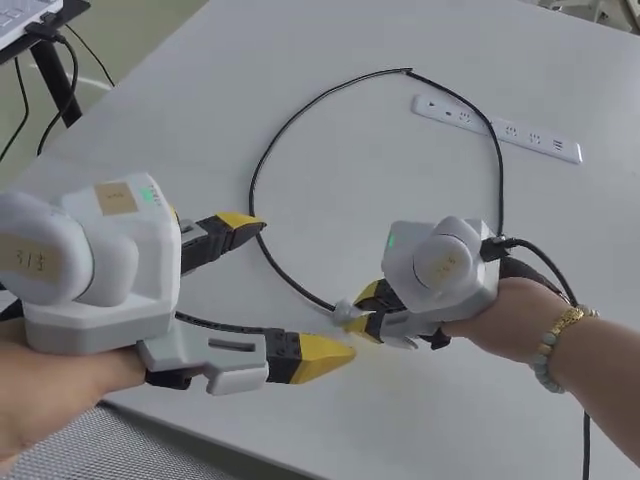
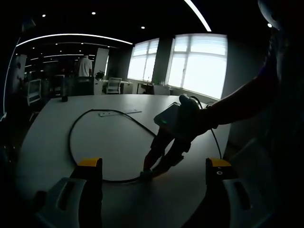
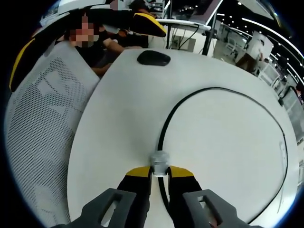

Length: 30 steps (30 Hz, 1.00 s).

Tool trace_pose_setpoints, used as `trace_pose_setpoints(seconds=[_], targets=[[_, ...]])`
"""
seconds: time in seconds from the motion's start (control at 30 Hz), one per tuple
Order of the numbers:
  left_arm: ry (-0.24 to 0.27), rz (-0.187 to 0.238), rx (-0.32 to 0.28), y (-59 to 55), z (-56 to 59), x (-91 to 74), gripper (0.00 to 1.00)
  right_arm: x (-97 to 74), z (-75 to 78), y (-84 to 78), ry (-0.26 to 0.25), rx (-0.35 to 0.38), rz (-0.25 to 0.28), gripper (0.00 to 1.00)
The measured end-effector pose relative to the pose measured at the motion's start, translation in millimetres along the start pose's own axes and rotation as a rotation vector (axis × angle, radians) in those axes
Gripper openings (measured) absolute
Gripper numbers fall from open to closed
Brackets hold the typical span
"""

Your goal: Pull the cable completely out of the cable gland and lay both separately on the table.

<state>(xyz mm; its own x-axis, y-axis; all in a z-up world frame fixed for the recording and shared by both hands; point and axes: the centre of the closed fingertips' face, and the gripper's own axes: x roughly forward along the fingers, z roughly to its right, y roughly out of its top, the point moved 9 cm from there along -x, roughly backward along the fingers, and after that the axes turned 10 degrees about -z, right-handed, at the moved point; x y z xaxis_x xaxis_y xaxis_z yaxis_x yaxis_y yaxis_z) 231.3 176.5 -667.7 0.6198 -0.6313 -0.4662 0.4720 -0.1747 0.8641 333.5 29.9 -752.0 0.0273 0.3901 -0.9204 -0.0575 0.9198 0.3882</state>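
Observation:
A black cable [image 1: 262,150] lies in a wide loop on the white table [image 1: 330,60]. Its near end runs through a small white cable gland [image 1: 345,312]. My right gripper [image 1: 368,312] is shut on the gland, low over the table; in the right gripper view the cable gland [image 3: 160,163] sits at the yellow fingertips [image 3: 137,173] and the cable [image 3: 164,128] curves away from it. My left gripper [image 1: 285,290] is open, its jaws spread wide just left of the gland, with nothing held. From the left gripper [image 2: 154,166] view, the gland [image 2: 147,174] lies ahead between the jaws.
A white power strip [image 1: 500,128] lies at the far right of the table. A grey mesh chair [image 1: 90,445] stands at the near table edge. A dark oval object [image 3: 153,57] rests near the table's rim. A person [image 2: 85,66] stands far off.

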Motion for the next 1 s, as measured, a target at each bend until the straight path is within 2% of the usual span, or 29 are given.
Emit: trace_pose_setpoints(seconds=[0.33,0.47,0.5,0.57,0.63,1.0], targets=[[-0.008,-0.005,0.025,6.5,1.8,1.6,0.9,-26.7,6.1,-3.0,-0.051,0.025,0.038,0.08],[-0.022,-0.004,0.038,10.8,5.0,4.1,0.9,-45.0,8.0,-3.2,-0.075,0.049,0.075,0.08],[-0.025,-0.005,0.04,11.6,5.7,5.0,0.9,-51.4,9.9,-2.9,-0.103,0.044,0.096,0.08],[-0.033,-0.007,0.051,14.4,8.1,7.0,0.9,-58.7,9.3,-4.4,-0.097,0.059,0.108,0.08],[-0.042,-0.01,0.062,17.1,10.5,9.3,0.9,-67.8,9.9,-6.2,-0.12,0.075,0.134,0.08],[-0.099,-0.025,0.132,30.6,19.1,20.3,0.88,-104.0,0.0,-21.7,-0.193,0.139,0.182,0.08]])
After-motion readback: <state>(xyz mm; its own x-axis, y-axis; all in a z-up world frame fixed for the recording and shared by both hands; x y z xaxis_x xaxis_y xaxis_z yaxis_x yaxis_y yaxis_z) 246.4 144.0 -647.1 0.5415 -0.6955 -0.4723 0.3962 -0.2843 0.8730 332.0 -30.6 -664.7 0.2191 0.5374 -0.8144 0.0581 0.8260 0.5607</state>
